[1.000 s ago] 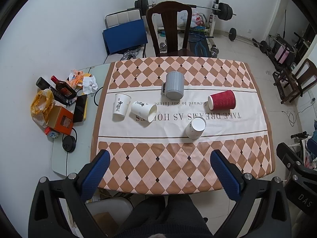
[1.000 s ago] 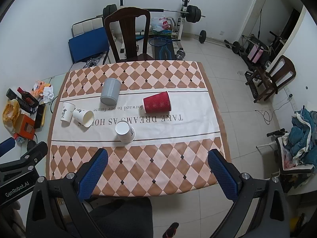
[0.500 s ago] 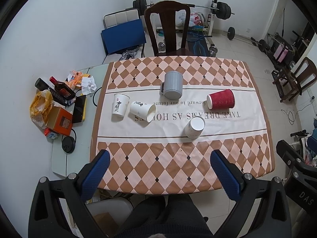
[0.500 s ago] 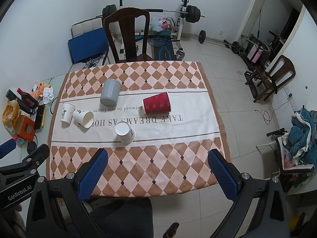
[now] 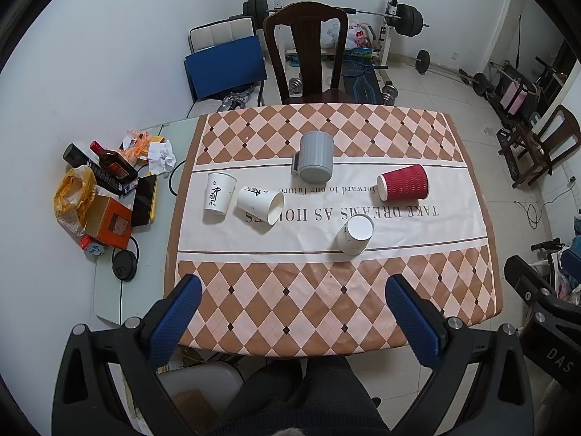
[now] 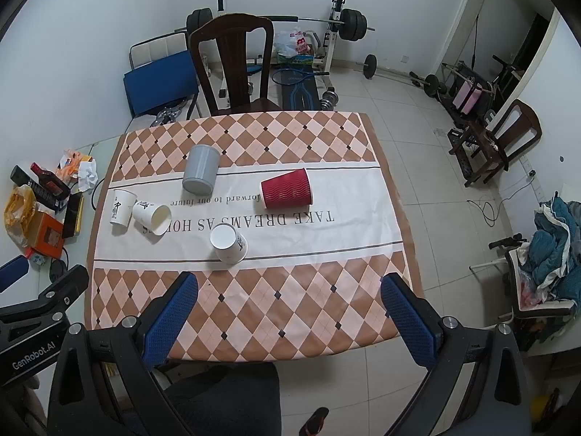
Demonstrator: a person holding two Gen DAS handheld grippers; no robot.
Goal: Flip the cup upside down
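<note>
Several cups sit on the checkered table (image 5: 326,301). A red ribbed cup (image 5: 403,182) (image 6: 287,192) lies on its side at the right. A grey mug (image 5: 315,156) (image 6: 200,173) lies on its side at the middle back. A white paper cup (image 5: 354,234) (image 6: 228,242) stands bottom-up near the front. Another white cup (image 5: 259,205) (image 6: 151,217) lies on its side at the left, beside a white cup (image 5: 218,198) (image 6: 122,207) that stands bottom-up. My left gripper (image 5: 290,321) and right gripper (image 6: 288,318) are both open and empty, held high above the table's near edge.
A dark wooden chair (image 5: 307,51) stands behind the table. A side table (image 5: 109,290) at the left holds bottles (image 5: 109,167), an orange box (image 5: 109,221) and a phone. Gym weights (image 5: 406,20) and another chair (image 5: 544,145) stand around the room. My lap is below the near edge.
Both views have shifted very slightly; the cups have not moved and both grippers stay open.
</note>
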